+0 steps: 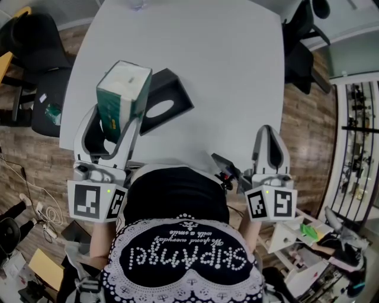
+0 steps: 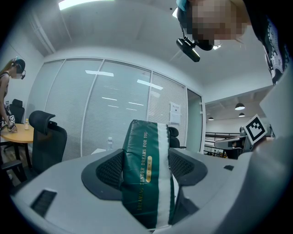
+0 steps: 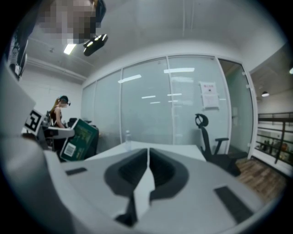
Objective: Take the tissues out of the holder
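Note:
My left gripper [image 1: 116,127] is shut on a green and white tissue pack [image 1: 123,94], held up above the near left part of the white table [image 1: 195,53]. In the left gripper view the pack [image 2: 149,173] stands upright between both dark pads, gold print on its green side. The black tissue holder [image 1: 164,100] lies on the table just right of the pack, its oval opening facing up. My right gripper [image 1: 270,142] hovers at the table's near right edge, jaws together with nothing between them [image 3: 147,160]. From the right gripper view the tissue pack [image 3: 80,139] shows at the far left.
Black office chairs [image 1: 41,65] stand left of the table, another chair [image 1: 302,41] at the far right. A clear bottle [image 1: 136,3] sits at the table's far edge. Cables and boxes lie on the wooden floor at the left; a cluttered shelf [image 1: 320,237] is at the near right.

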The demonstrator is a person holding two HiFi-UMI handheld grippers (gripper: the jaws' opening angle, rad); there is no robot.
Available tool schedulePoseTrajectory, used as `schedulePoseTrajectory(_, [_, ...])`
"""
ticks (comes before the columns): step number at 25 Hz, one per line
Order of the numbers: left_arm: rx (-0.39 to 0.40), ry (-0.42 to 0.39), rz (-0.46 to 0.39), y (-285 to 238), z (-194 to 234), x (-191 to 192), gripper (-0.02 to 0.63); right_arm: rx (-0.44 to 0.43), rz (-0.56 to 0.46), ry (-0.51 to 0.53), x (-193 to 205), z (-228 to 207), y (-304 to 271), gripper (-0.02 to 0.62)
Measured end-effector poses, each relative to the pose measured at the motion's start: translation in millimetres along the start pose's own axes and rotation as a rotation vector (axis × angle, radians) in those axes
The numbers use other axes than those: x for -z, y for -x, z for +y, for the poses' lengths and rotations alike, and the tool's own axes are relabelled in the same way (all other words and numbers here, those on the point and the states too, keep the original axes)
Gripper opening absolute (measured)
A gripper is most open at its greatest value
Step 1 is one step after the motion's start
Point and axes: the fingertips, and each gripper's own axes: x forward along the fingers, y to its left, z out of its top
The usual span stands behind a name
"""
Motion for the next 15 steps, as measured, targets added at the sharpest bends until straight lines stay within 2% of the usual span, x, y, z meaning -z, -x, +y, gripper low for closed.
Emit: schedulePoseTrajectory(15, [-0.008, 0.008, 0.004, 0.3, 2.7, 1.7, 0.332, 0.000, 0.015, 0.010, 1.5, 0.7, -0.2, 0.035])
